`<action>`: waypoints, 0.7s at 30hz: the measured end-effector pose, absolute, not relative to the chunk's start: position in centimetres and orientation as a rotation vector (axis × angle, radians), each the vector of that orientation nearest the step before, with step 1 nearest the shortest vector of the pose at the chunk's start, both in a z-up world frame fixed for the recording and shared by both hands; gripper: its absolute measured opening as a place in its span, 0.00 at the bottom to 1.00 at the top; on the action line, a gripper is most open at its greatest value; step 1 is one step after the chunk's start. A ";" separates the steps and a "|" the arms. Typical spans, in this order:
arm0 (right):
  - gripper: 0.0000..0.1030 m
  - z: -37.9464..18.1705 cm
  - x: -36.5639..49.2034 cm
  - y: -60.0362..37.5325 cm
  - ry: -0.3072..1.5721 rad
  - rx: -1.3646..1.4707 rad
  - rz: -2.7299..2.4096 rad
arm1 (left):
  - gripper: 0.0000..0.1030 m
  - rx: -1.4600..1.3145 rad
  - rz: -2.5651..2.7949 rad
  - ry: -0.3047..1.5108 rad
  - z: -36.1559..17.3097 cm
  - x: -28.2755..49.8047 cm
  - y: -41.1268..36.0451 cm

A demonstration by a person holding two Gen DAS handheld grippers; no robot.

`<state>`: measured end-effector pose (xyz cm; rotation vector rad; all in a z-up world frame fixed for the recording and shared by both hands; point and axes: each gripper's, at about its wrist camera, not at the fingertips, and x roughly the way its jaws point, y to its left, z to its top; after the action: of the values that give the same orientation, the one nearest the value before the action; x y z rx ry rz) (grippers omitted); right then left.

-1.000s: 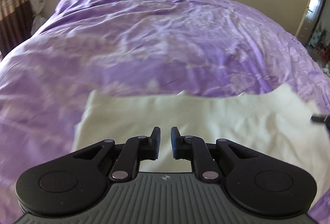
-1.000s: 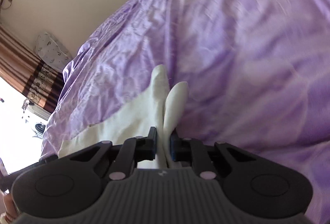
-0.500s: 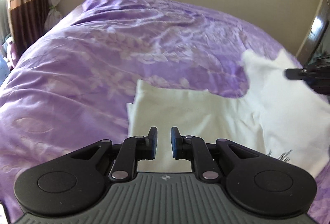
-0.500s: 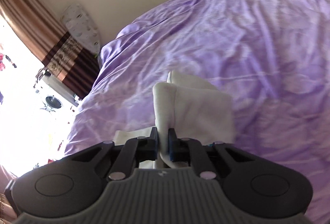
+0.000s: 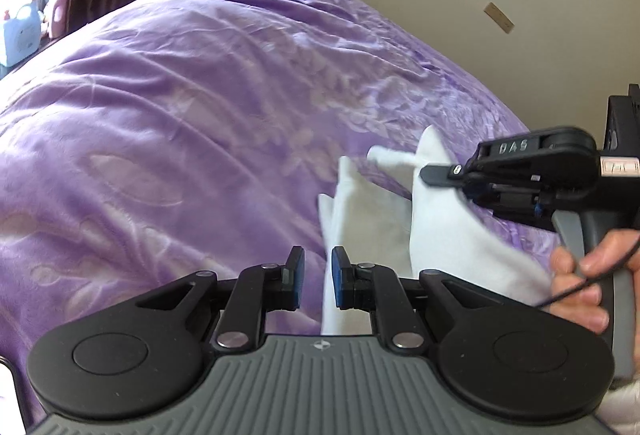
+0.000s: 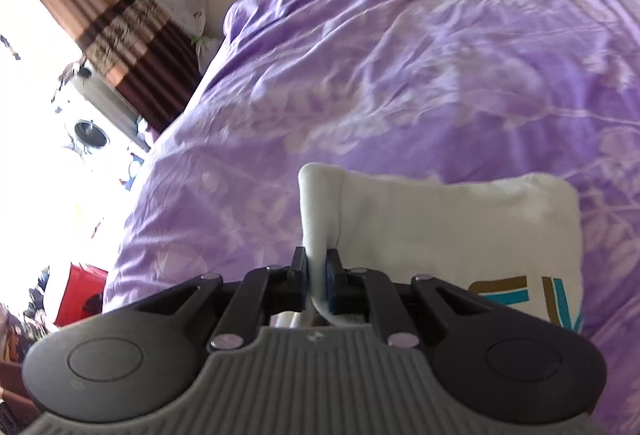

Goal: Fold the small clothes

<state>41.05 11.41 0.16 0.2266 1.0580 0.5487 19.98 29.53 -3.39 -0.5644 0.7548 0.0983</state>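
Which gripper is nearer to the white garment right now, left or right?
Right. The right gripper is clamped on a fold of the white garment; the left gripper hangs just above its edge, nothing between its pads.

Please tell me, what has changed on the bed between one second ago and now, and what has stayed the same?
The right gripper, shut on an edge of the white garment, has carried that edge up and over toward the left gripper, so the cloth, flat before, now stands bunched and folded. Its coloured print now shows. The left gripper stays slightly open and empty, and the purple bedspread is unchanged.
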 end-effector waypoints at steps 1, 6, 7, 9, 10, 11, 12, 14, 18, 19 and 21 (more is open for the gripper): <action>0.04 -0.2 40.8 12.0 1.072 0.213 0.556 | 0.15 -0.570 0.103 0.760 -3.6 20.0 29.7; 0.04 -2.1 40.0 13.8 1.131 0.192 0.582 | 0.15 -0.599 0.111 0.768 -3.9 20.0 30.1; 0.04 -2.3 39.8 14.1 1.137 0.185 0.589 | 0.15 -0.598 0.114 0.765 -3.9 20.0 30.1; 0.06 -2.6 39.3 15.0 1.142 0.148 0.603 | 0.15 -0.595 0.114 0.762 -3.8 20.0 30.0; 0.07 -2.7 39.1 15.2 1.145 0.133 0.607 | 0.15 -0.597 0.109 0.762 -3.8 20.0 30.0; 0.11 -2.7 39.0 15.4 1.150 0.122 0.606 | 0.16 -0.600 0.103 0.763 -3.8 20.0 29.9; 0.14 -2.6 38.8 15.5 1.156 0.113 0.616 | 0.19 -0.606 0.099 0.763 -3.7 19.9 29.9; 0.20 -1.7 37.8 15.5 1.138 0.083 0.641 | 0.23 -0.611 0.097 0.756 -3.1 19.8 29.6; 0.34 1.5 34.7 14.0 1.040 0.016 0.702 | 0.36 -0.640 0.062 0.716 -1.6 19.0 29.1; 0.35 2.3 33.9 13.3 1.018 0.015 0.719 | 0.42 -0.652 0.047 0.710 -1.2 18.7 28.8; 0.40 3.6 32.7 11.7 0.980 0.011 0.732 | 0.51 -0.672 0.027 0.708 -0.7 18.2 28.4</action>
<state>32.72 11.65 3.63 0.0111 0.9801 0.7317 18.24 28.36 -0.72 -0.6716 0.7085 0.0273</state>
